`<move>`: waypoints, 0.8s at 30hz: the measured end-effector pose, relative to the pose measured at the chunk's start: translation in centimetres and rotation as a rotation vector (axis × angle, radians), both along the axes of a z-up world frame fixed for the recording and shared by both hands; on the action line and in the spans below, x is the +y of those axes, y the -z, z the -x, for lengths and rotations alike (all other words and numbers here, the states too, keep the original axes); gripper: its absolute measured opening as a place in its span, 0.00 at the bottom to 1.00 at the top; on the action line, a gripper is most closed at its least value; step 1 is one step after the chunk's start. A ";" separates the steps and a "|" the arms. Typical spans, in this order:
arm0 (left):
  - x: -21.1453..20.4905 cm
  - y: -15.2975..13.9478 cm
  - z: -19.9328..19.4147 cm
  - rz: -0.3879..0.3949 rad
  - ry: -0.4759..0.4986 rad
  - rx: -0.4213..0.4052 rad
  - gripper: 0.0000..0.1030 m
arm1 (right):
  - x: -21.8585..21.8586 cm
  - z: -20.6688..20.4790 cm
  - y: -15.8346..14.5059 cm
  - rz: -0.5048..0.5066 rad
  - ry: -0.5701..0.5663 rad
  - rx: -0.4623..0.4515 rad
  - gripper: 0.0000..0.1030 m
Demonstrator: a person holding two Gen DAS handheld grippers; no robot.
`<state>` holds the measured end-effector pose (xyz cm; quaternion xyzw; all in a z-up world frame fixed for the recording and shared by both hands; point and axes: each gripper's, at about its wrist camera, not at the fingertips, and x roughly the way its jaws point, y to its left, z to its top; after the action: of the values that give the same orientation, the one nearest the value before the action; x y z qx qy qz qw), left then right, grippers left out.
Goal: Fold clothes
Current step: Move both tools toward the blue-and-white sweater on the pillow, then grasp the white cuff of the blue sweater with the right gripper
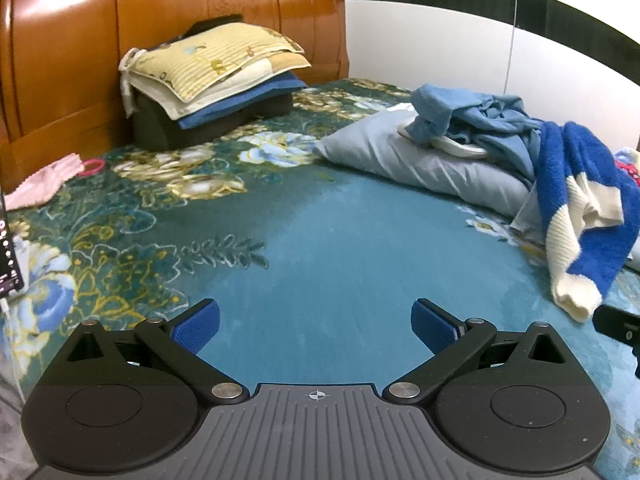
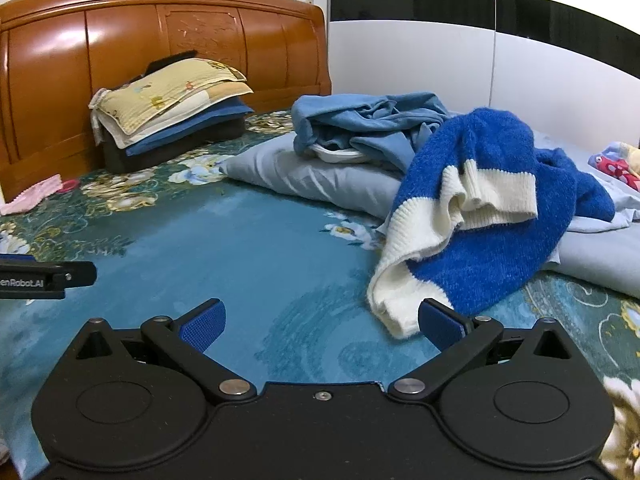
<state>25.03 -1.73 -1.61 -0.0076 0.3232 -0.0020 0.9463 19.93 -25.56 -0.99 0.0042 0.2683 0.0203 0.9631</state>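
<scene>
A blue and white knit sweater (image 2: 476,208) lies crumpled on the bed, draped over a grey pillow (image 2: 320,180). It shows at the right in the left wrist view (image 1: 576,204). A light blue garment (image 2: 368,128) is bunched on the pillow behind it, also in the left wrist view (image 1: 480,116). My right gripper (image 2: 320,326) is open and empty, its right finger close to the sweater's white hem. My left gripper (image 1: 316,326) is open and empty over the teal bedspread (image 1: 320,248), left of the sweater.
A stack of folded bedding with a yellow pillow (image 1: 212,80) sits against the wooden headboard (image 1: 60,60). A pink cloth (image 1: 44,180) lies at the left. A white wall (image 2: 440,60) stands behind the bed. A colourful toy (image 2: 618,164) lies at the far right.
</scene>
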 end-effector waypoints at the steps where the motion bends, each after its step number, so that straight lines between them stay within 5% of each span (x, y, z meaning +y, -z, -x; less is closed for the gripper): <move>1: 0.0 0.1 -0.4 0.003 -0.002 0.003 1.00 | -0.1 -0.5 0.1 0.000 0.003 0.002 0.99; 24: -1.9 1.4 -7.0 -0.035 0.036 -0.002 1.00 | -4.5 -12.0 3.2 0.015 0.147 0.055 0.98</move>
<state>32.07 -3.67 -3.02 0.0148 0.3226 -0.0134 0.9463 31.95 -30.10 -4.23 0.0172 0.2936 -0.0526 0.9543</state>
